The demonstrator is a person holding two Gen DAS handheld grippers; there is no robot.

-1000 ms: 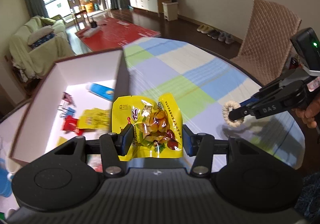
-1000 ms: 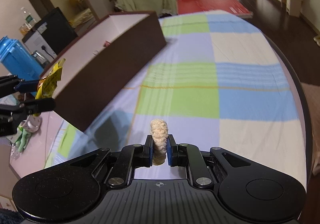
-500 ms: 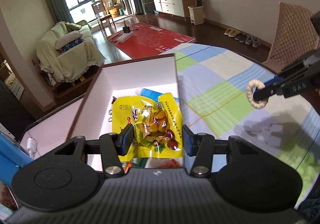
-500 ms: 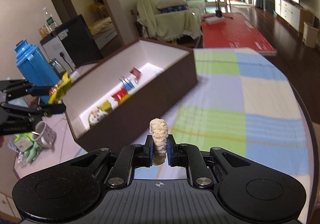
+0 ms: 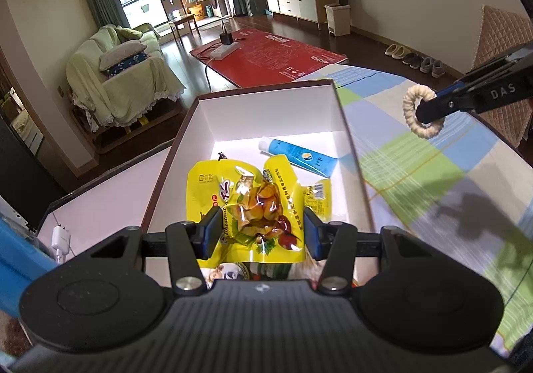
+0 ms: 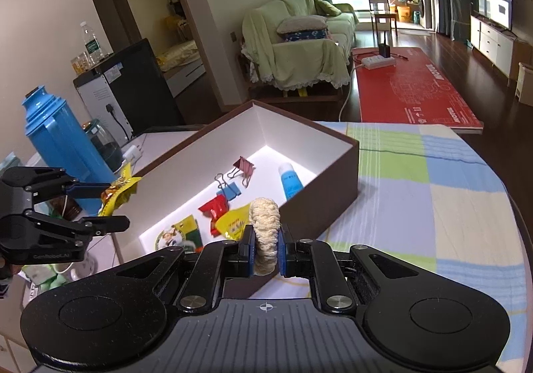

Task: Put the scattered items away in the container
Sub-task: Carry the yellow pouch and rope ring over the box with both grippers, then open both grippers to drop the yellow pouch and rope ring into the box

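My left gripper (image 5: pixel 261 233) is shut on a yellow chestnut snack bag (image 5: pixel 256 203), held above the near end of the brown box (image 5: pixel 346 126) with its white inside. In the right wrist view that bag (image 6: pixel 120 191) hangs over the box's left wall (image 6: pixel 173 159). My right gripper (image 6: pixel 265 244) is shut on a cream rope ring (image 6: pixel 265 226), just over the box's near right corner; the left wrist view shows the ring (image 5: pixel 421 111) in the air right of the box. Inside lie a blue tube (image 6: pixel 290 181), binder clips (image 6: pixel 233 178) and small packets (image 6: pixel 213 208).
The box stands on a checked tablecloth (image 6: pixel 416 193). Left of it are a blue thermos (image 6: pixel 60 139), a glass jar (image 6: pixel 103 139), a white charger (image 5: pixel 60 238) and a mug (image 6: pixel 71 269). A padded chair back (image 5: pixel 499 49) stands beyond the table's right edge.
Both grippers rose and moved over the box. The left one carried the snack bag above its open inside; the right one brought the rope ring from the tablecloth to the box's near corner.
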